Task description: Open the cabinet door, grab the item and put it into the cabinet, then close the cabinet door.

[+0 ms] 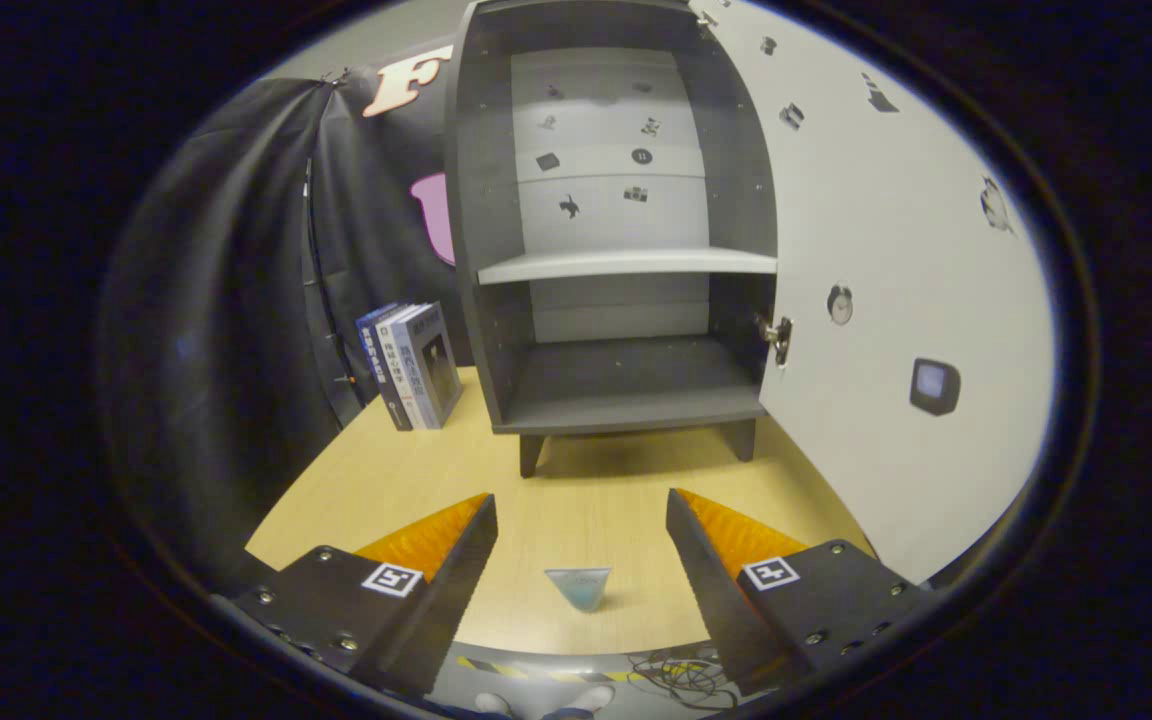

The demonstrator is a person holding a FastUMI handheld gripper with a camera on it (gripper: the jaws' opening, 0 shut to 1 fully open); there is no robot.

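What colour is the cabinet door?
White, dotted with small dark stickers; the door stands open beyond the open tongs, in the gripper view.

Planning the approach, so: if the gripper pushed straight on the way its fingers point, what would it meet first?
Probably the small pale blue triangular item, lying on the wooden table between the open gripper's fingers. Beyond it stands the open dark grey cabinet. Height above the table is unclear.

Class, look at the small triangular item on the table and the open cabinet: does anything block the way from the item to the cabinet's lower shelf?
Nothing visible does. The triangular item lies between the open gripper fingers; bare table leads to the cabinet, whose door is swung aside. The books stand off beside it.
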